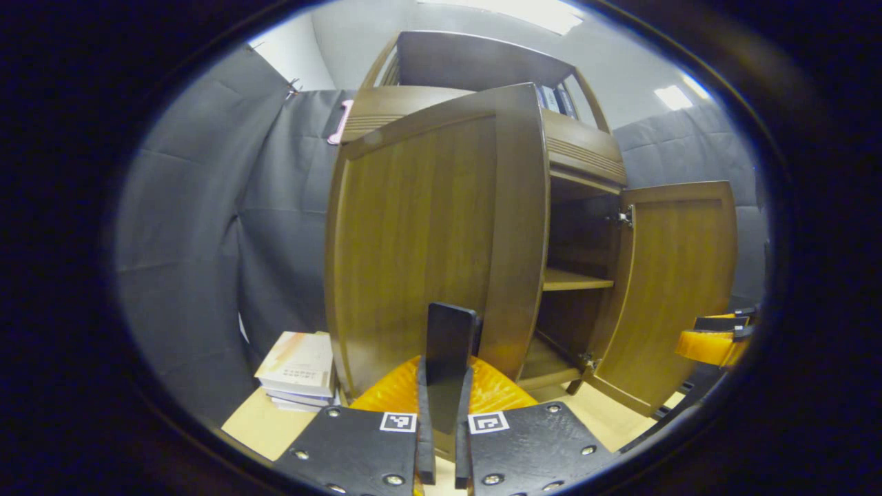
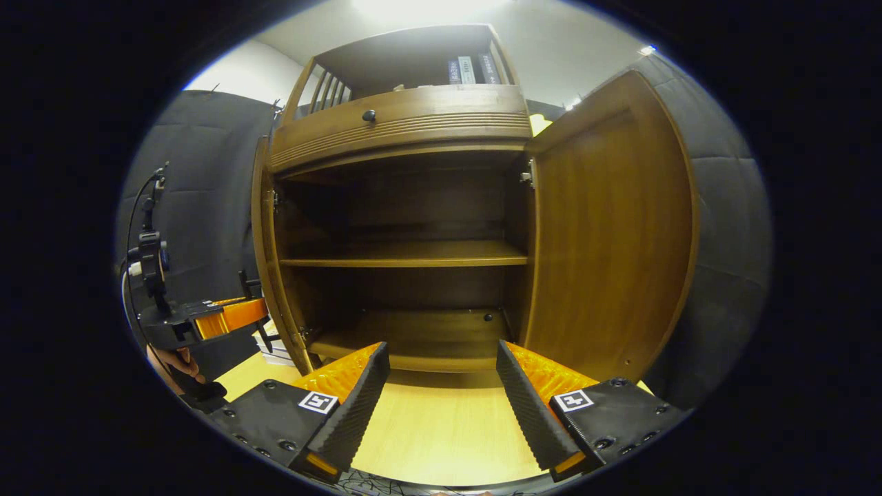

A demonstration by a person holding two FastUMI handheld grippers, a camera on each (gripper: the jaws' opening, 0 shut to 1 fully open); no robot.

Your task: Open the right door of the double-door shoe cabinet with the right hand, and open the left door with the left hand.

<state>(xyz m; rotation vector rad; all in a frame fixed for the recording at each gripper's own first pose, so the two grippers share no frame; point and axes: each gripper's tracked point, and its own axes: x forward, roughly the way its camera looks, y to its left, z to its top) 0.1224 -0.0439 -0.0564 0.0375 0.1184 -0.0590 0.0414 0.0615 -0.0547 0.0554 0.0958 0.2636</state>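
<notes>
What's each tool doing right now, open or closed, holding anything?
Left tool: shut, fingers together, nothing visible between them, in front of the left door.
Right tool: open, holding nothing, facing the cabinet's shelf.

Shoe cabinet [image 2: 406,124] glossy wood; wall [image 1: 193,227] matt cloth

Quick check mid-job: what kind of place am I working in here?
Likely a staged recording booth, not a lived-in home: grey cloth walls hang behind a wooden shoe cabinet with both doors open, and a stack of books lies beside it.

Stack of books [image 1: 298,372] on floor left of cabinet; more books [image 2: 472,70] upright on top shelf
</notes>
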